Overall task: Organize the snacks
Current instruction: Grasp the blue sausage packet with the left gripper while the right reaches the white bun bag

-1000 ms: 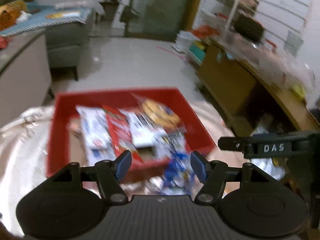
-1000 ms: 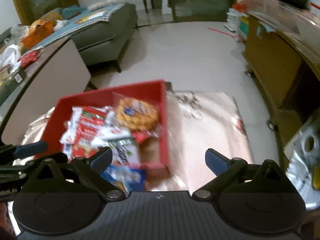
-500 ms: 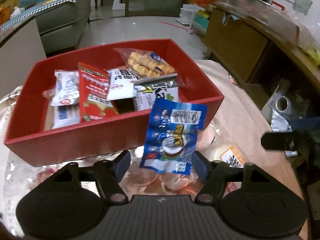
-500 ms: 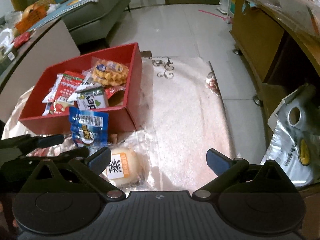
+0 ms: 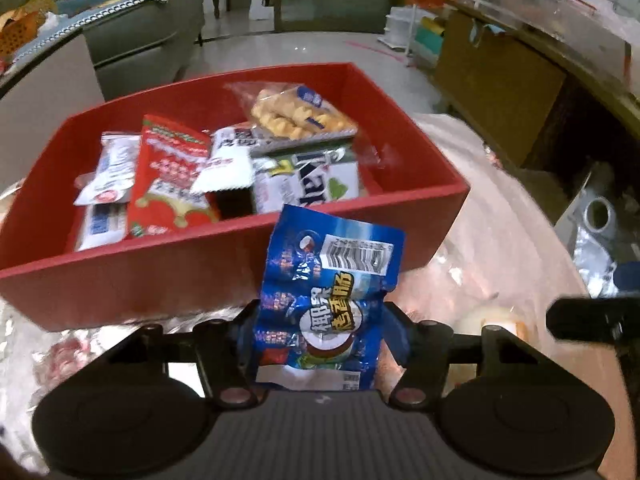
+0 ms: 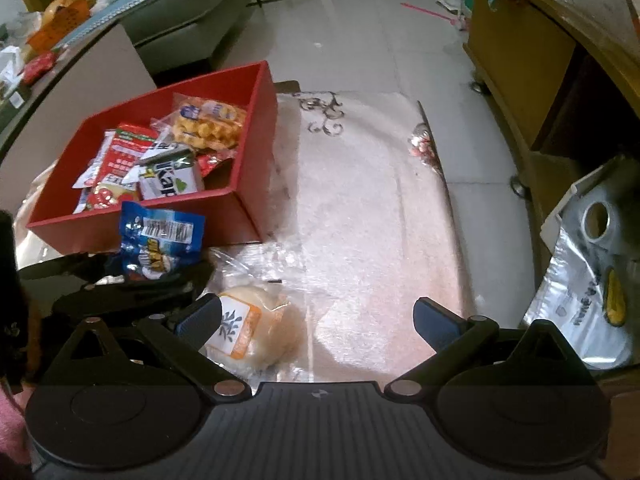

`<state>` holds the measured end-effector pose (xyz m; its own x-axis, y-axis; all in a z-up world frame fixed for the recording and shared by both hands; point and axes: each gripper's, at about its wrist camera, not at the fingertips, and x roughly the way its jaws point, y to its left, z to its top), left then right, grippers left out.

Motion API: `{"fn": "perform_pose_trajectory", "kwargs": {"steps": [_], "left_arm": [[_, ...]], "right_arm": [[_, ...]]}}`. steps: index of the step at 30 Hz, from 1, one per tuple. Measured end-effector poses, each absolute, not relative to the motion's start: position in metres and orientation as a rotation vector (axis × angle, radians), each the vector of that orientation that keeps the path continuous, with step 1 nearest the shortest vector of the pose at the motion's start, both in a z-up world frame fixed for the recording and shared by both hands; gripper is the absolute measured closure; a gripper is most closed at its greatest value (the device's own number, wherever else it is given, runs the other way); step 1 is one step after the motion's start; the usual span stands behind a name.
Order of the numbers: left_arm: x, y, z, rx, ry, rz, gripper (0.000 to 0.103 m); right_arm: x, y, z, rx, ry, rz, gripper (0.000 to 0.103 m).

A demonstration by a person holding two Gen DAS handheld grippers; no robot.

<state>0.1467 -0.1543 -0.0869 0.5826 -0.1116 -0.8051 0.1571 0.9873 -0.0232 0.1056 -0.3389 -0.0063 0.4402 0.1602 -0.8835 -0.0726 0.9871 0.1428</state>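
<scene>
Left gripper [image 5: 318, 332]: jaws closing on blue snack packet [image 5: 326, 300], packet upright between pads, leaning on near wall of red box [image 5: 120, 276] just ahead.
Step, judged: grasping packet. Next: firm pinch, lift over wall, drop among boxed snacks.
Right gripper [image 6: 316, 316]: wide open, empty; wrapped bun [image 6: 252, 328] beside its left finger.
Both pitched steeply down.

Dim indoor light, a bright glare patch on the tabletop [image 6: 360, 300], soft blur throughout, and fisheye-curved, dark-vignetted edges.
</scene>
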Motion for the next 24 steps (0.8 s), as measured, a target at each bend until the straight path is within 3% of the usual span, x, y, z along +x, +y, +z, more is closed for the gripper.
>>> {"fn": "perform_pose_trajectory", "kwargs": {"steps": [13, 24], "left_arm": [[0.092, -0.102, -0.067, -0.011, 1.019, -0.142, 0.048], [0.084, -0.076, -0.055, 0.033, 0.974, -0.124, 0.048]], "right_arm": [[0.117, -0.292, -0.027, 0.123, 1.187, 0.192, 0.000], [0.114, -0.251, -0.062, -0.046, 1.260, 0.169, 0.000]]}}
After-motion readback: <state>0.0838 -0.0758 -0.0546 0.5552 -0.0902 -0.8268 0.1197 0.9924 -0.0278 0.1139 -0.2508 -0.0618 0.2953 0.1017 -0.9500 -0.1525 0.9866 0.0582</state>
